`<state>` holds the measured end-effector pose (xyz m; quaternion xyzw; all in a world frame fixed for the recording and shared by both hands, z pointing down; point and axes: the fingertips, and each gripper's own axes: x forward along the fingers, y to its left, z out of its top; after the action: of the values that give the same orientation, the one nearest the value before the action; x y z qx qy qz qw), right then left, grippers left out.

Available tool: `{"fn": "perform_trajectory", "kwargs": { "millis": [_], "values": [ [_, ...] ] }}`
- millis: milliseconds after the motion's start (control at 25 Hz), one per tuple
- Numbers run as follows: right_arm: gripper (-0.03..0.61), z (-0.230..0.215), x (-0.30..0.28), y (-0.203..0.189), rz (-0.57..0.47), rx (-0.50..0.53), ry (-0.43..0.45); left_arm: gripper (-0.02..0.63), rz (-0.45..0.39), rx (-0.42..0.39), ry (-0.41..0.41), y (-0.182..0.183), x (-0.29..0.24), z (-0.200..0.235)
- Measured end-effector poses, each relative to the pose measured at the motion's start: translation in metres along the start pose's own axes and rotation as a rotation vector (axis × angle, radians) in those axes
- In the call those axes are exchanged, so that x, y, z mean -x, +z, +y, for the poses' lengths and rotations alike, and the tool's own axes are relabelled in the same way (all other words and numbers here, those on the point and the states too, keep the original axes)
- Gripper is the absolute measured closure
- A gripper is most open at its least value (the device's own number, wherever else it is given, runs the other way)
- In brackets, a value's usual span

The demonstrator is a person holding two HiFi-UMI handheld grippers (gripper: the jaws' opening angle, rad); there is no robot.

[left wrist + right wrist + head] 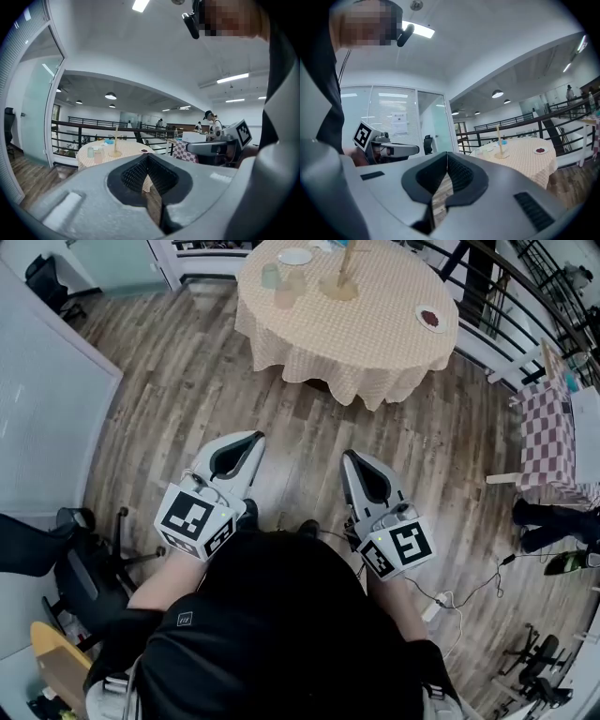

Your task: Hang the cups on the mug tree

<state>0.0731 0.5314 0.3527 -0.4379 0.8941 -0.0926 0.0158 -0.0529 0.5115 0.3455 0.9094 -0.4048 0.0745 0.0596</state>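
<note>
A round table [375,343] with a yellow checked cloth stands far ahead of me. On it stands a wooden mug tree [343,276] with bare pegs, and left of it a green cup [271,276] and two pale cups [286,296] on the cloth. My left gripper [253,438] and right gripper [348,458] are held close to my body over the wood floor, both shut and empty. In the left gripper view the mug tree [116,142] and cups [97,155] are small and distant. The right gripper view also shows the mug tree [500,145] far off.
A white plate [295,256] and a small dish with something red [430,318] lie on the cloth. A pink checked table [548,437] stands at right, an office chair [89,568] at left. A cable [459,598] lies on the floor. A black railing [70,125] runs behind the table.
</note>
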Motion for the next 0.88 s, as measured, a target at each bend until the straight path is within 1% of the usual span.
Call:
{"fn": "perform_trajectory", "kwargs": {
  "millis": [120,280,440,560,720,800,880],
  "values": [
    [0.563,-0.015,0.019,-0.004,0.0,-0.024,0.003,0.608,-0.002,0.007,0.003,-0.002,-0.008,-0.022],
    [0.561,-0.028,0.041,-0.006,-0.004,-0.035,0.021,0.609,-0.004,0.007,0.032,-0.003,-0.014,-0.042],
    [0.561,-0.04,0.053,-0.007,-0.01,-0.054,0.036,0.609,-0.015,0.055,0.026,-0.004,-0.021,-0.054],
    [0.56,-0.046,0.054,-0.007,-0.021,-0.065,0.049,0.609,-0.028,0.056,0.034,-0.002,-0.025,-0.055],
    [0.56,-0.052,0.046,-0.005,-0.021,-0.075,0.063,0.609,-0.039,0.026,0.06,0.004,-0.03,-0.049],
    [0.56,-0.056,0.039,-0.005,-0.016,-0.077,0.066,0.609,-0.043,0.012,0.056,0.007,-0.035,-0.045],
    [0.56,-0.061,0.031,-0.005,-0.009,-0.074,0.067,0.608,-0.052,0.015,0.048,0.008,-0.043,-0.039]
  ]
}}
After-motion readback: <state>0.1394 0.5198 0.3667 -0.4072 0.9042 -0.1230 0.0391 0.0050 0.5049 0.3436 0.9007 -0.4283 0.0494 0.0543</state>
